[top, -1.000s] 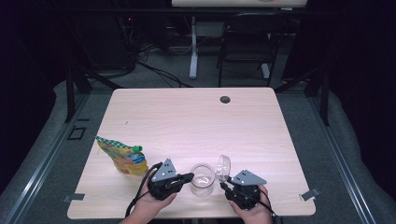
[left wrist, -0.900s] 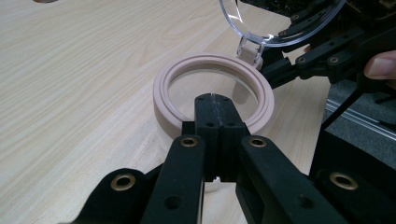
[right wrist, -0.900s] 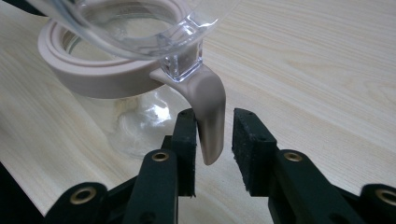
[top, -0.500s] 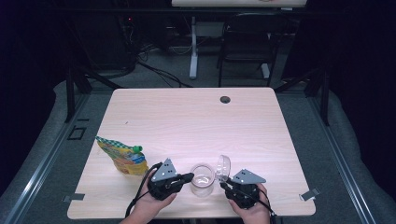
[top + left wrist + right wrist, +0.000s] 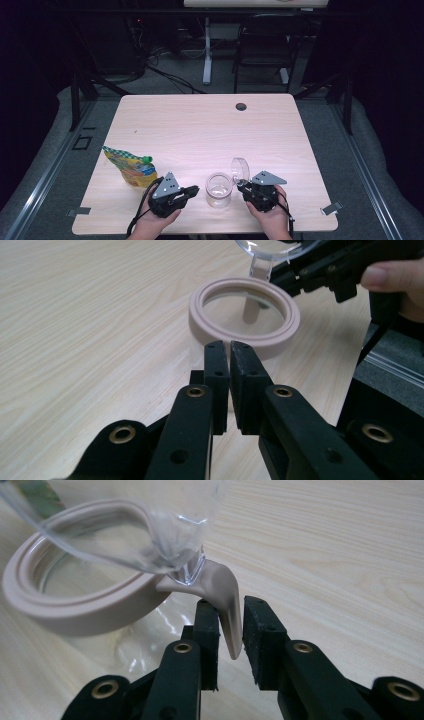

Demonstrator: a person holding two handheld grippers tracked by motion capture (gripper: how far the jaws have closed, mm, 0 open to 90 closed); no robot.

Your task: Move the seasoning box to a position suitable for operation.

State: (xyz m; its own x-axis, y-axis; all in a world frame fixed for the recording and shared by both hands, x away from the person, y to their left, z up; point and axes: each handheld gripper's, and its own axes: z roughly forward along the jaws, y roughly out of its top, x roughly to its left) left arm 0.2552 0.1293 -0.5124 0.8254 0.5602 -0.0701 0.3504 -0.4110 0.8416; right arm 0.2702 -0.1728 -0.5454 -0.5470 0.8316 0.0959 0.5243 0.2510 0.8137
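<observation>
A clear jar (image 5: pixel 218 189) with a beige rim (image 5: pixel 200 315) stands near the table's front edge. Its clear lid (image 5: pixel 240 170) is hinged up on the jar's right side. A beige tab (image 5: pixel 225 590) hangs from the lid. My right gripper (image 5: pixel 241 186) has just been closing, and the tab sits between its jaws, pinched near their tips (image 5: pixel 231 605). My left gripper (image 5: pixel 195 190) lies just left of the jar and points at it. Its jaws (image 5: pixel 230 347) have just been opening by a thin slit, with nothing between them, a little short of the rim.
A yellow and green pouch (image 5: pixel 131 167) with a green cap lies at the front left, close behind the left hand. A round cable hole (image 5: pixel 241 106) sits near the table's far edge. Dark floor, a chair and table legs lie beyond.
</observation>
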